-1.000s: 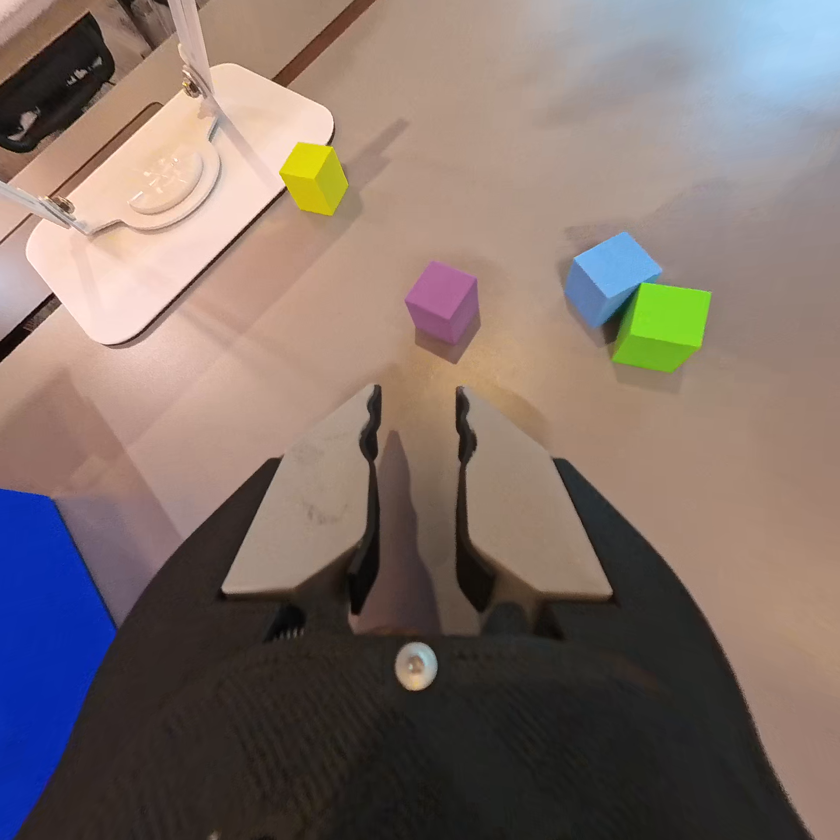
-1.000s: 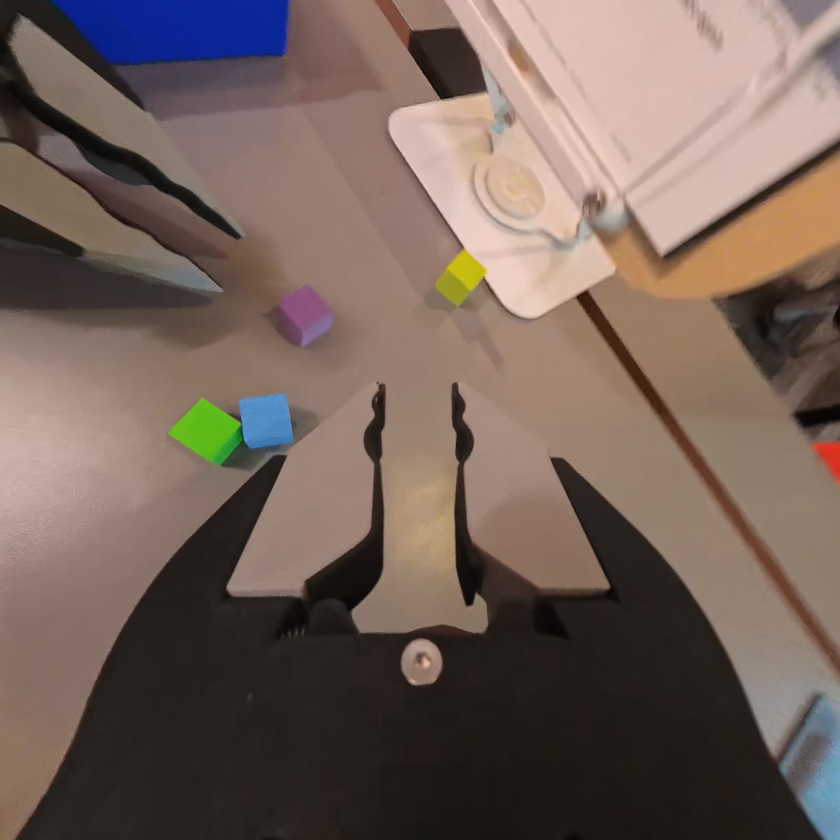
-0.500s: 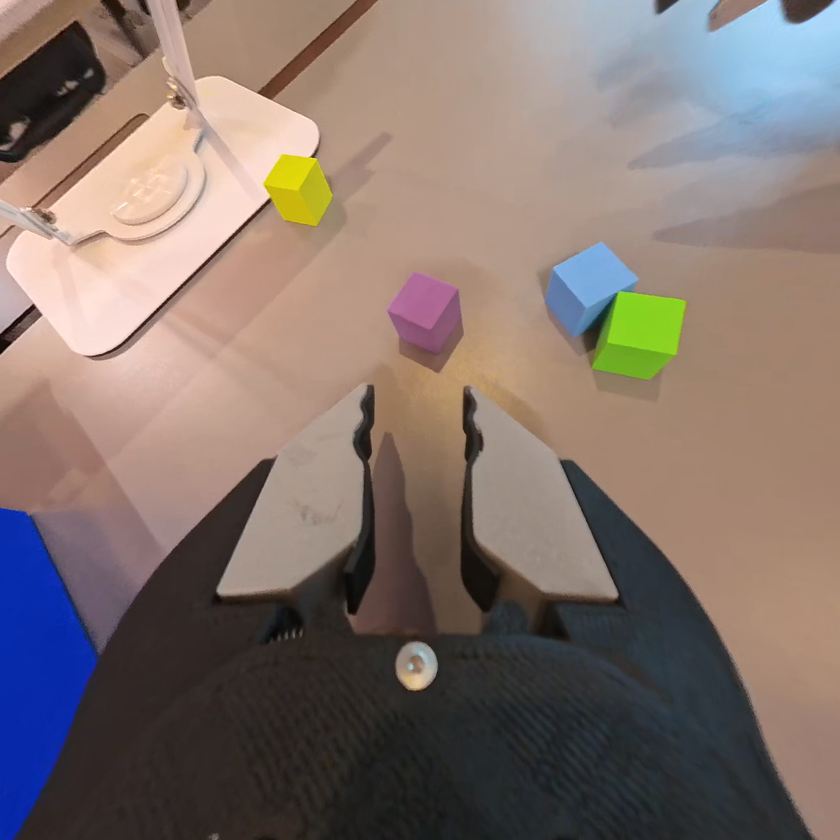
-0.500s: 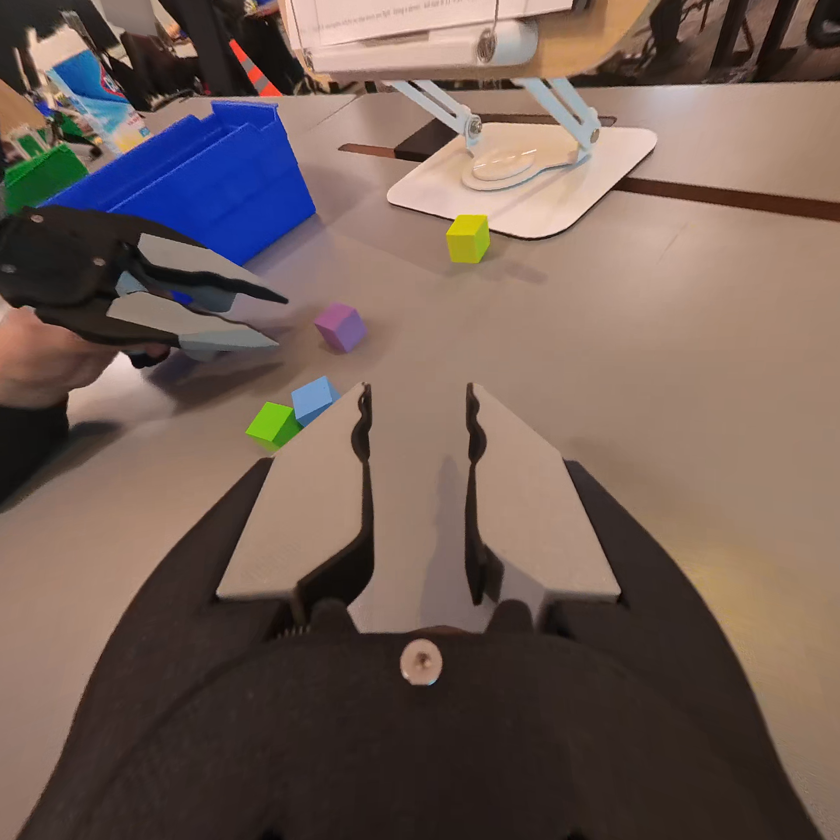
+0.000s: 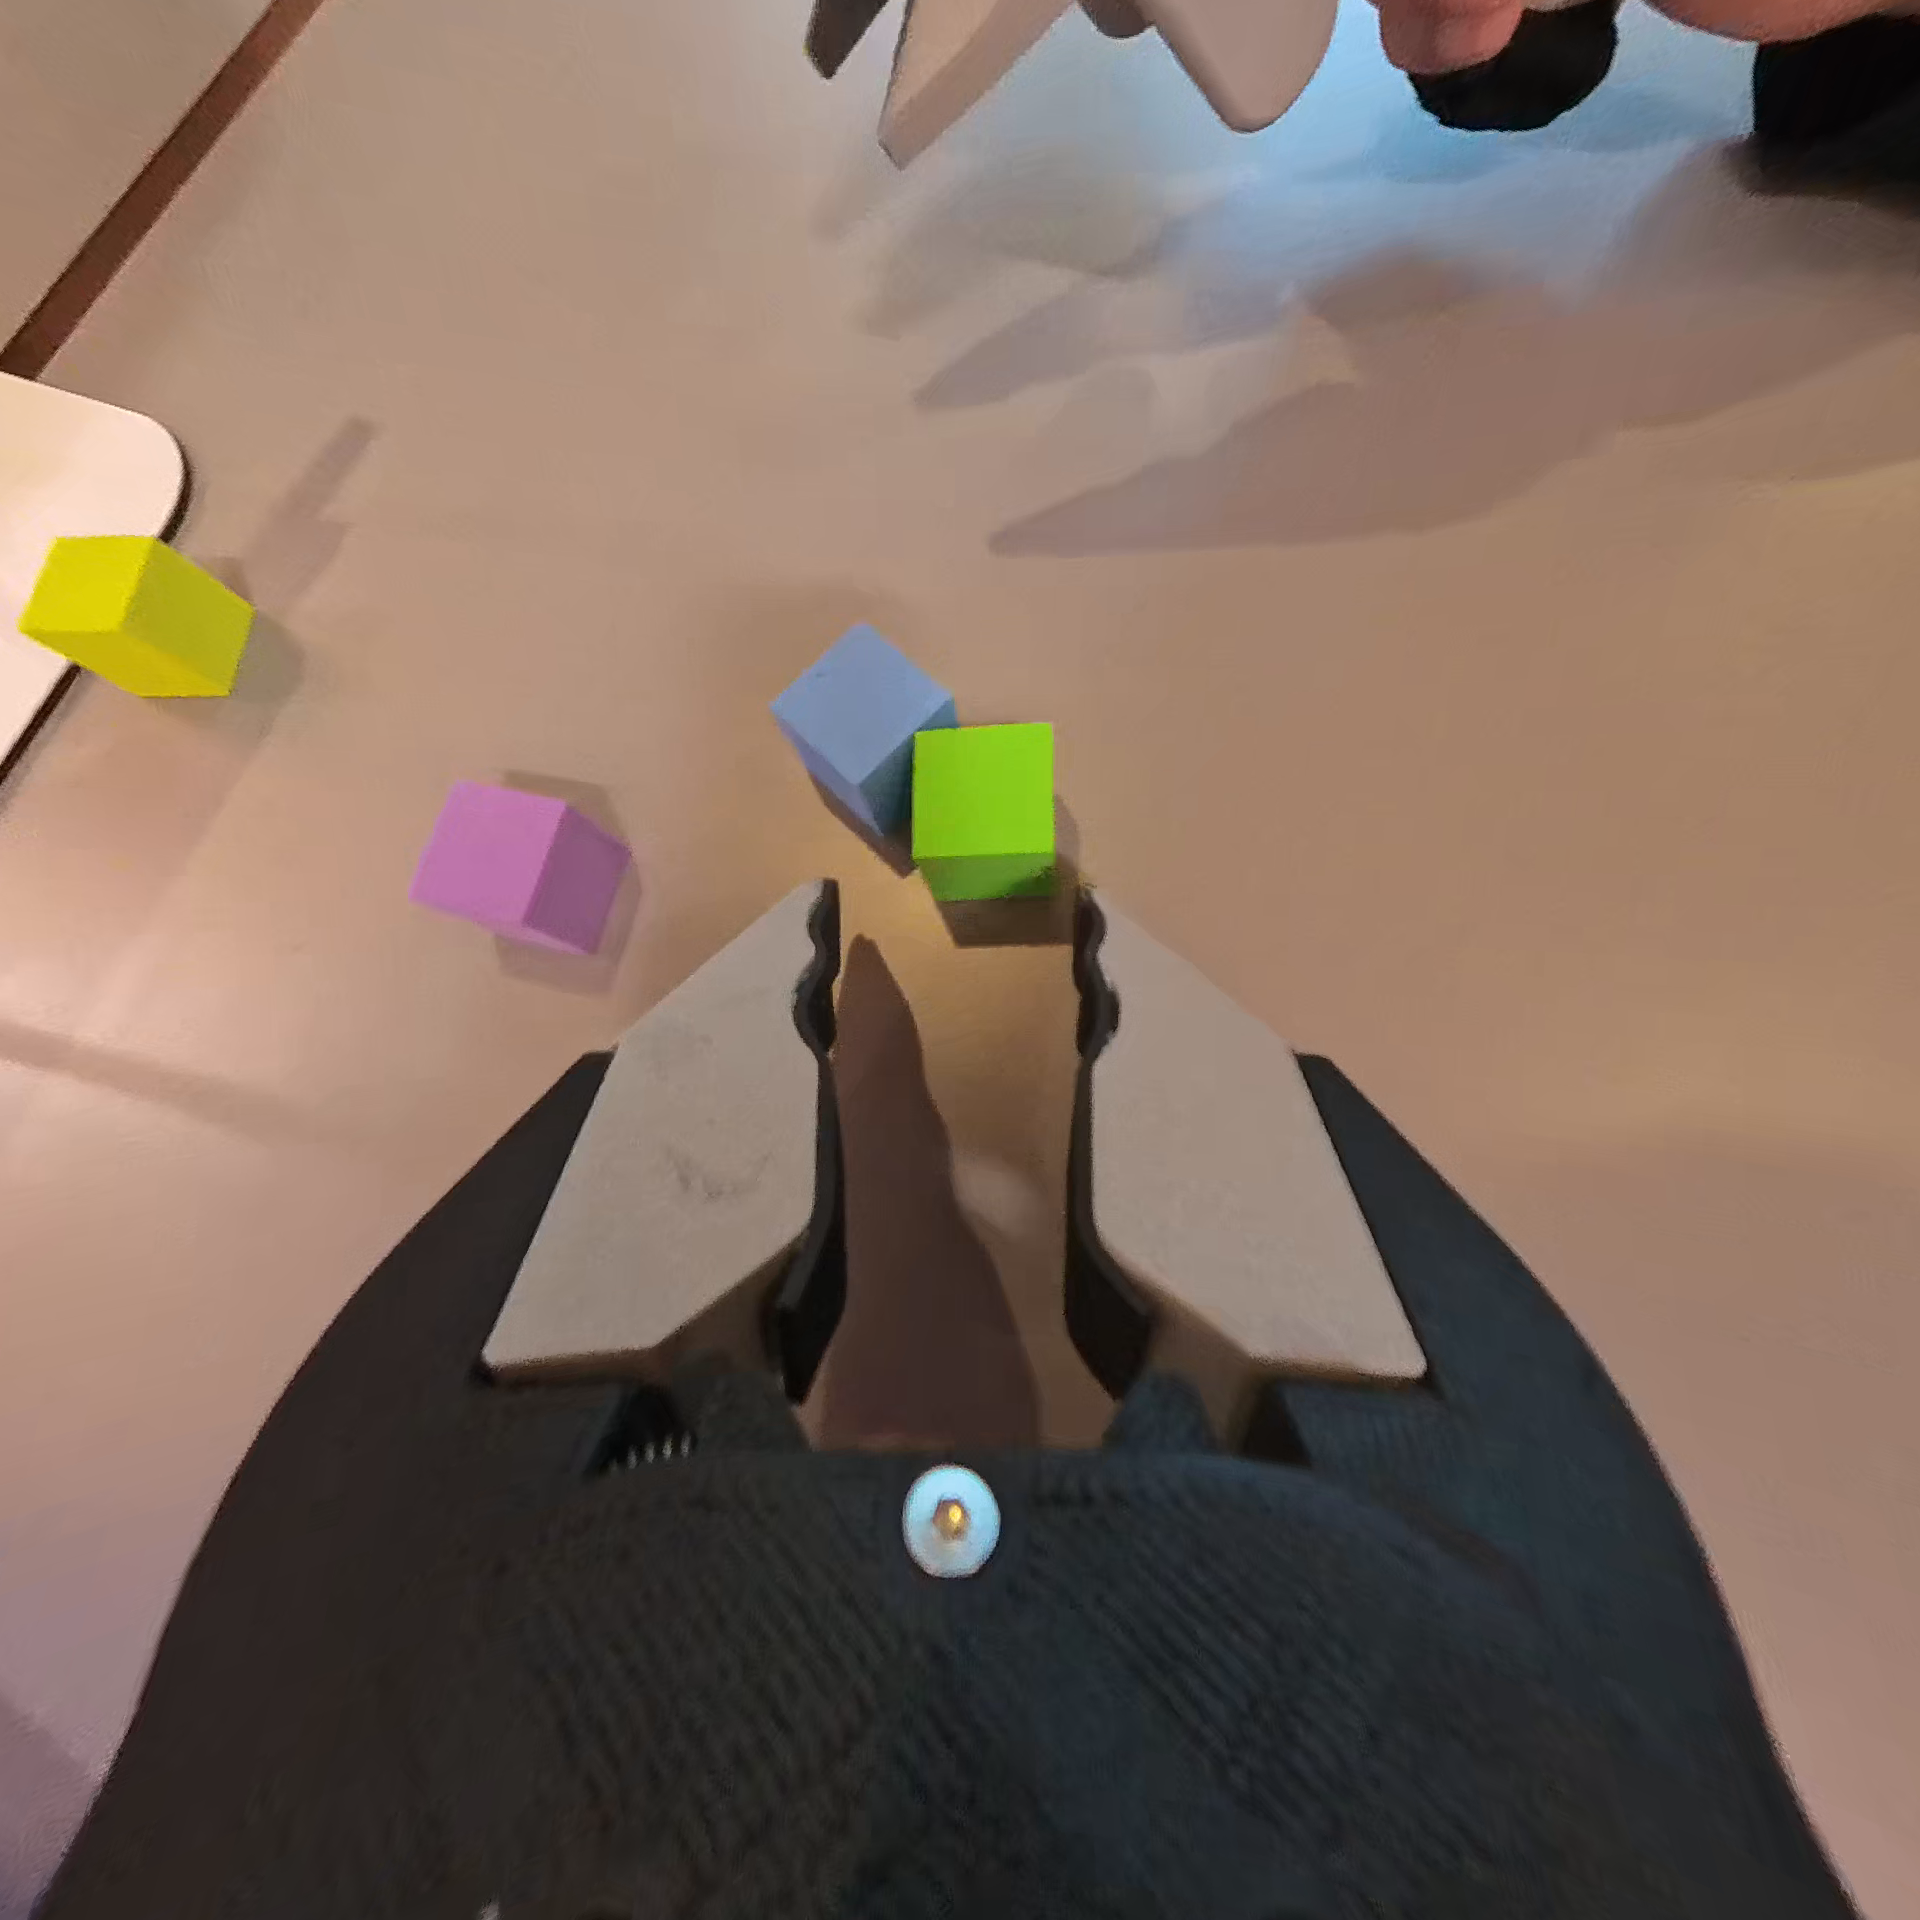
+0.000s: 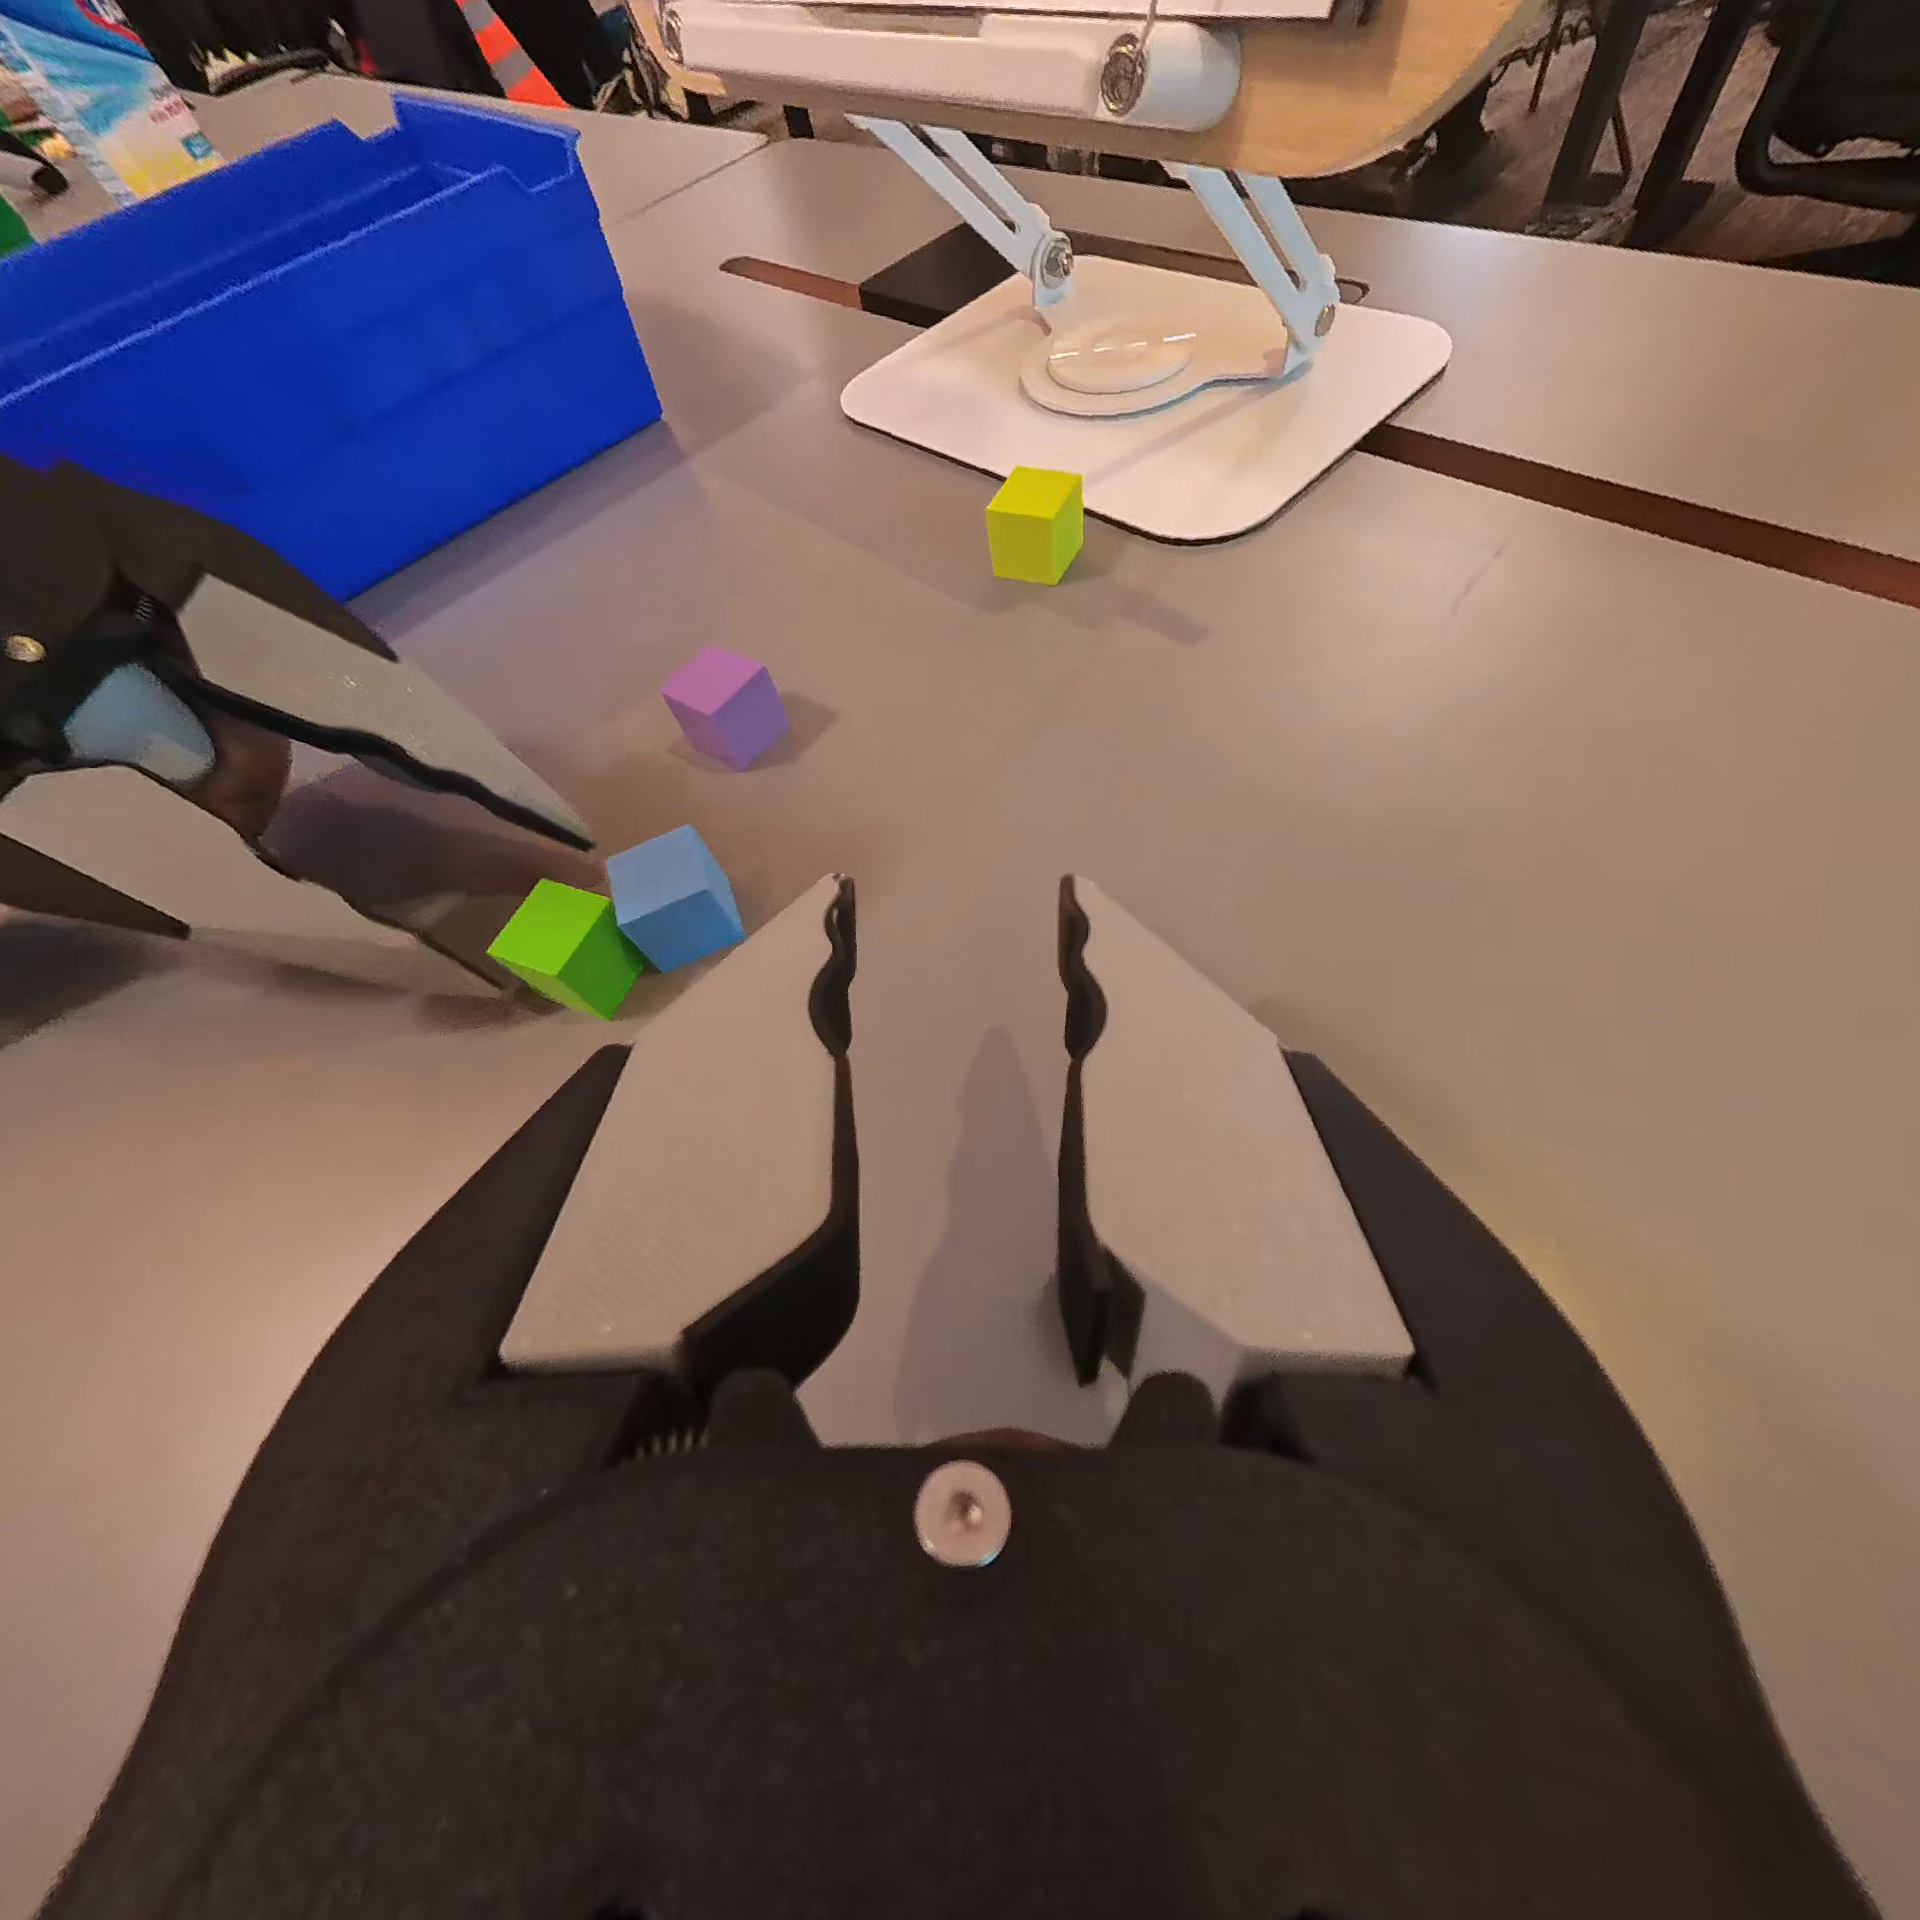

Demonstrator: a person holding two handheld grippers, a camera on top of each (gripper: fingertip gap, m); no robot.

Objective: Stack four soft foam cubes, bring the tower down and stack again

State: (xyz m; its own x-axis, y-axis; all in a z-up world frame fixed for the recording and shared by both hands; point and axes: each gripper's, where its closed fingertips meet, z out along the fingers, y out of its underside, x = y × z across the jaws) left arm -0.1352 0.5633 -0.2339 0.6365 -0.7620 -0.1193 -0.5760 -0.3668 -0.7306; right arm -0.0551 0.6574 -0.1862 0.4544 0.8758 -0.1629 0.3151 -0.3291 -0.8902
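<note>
Four foam cubes lie apart on the grey table (image 6: 1351, 831). The green cube (image 5: 982, 805) touches the blue cube (image 5: 862, 717); the purple cube (image 5: 514, 862) is to their left and the yellow cube (image 5: 135, 613) at the far left. My left gripper (image 5: 951, 904) is open and empty, its tips just short of the green cube. In the right wrist view the left gripper (image 6: 540, 914) reaches the green cube (image 6: 561, 940) and blue cube (image 6: 670, 894) from the left. My right gripper (image 6: 951, 894) is open and empty, to the right of the blue cube. The purple cube (image 6: 727, 707) and yellow cube (image 6: 1034, 525) lie beyond.
A white stand base (image 6: 1153, 405) with a tilted board sits at the back, the yellow cube at its edge. A blue bin (image 6: 312, 322) stands at the back left. A dark seam (image 6: 1662, 509) crosses the table. A person's hand (image 5: 1507, 31) holds the right gripper. Across from one pair of fingers to the other is roughly 15 cm.
My left gripper has moved right and forward from in front of the purple cube up to the green cube, its jaws opening wider. The right wrist view has swung level and its gripper has come closer to the cubes.
</note>
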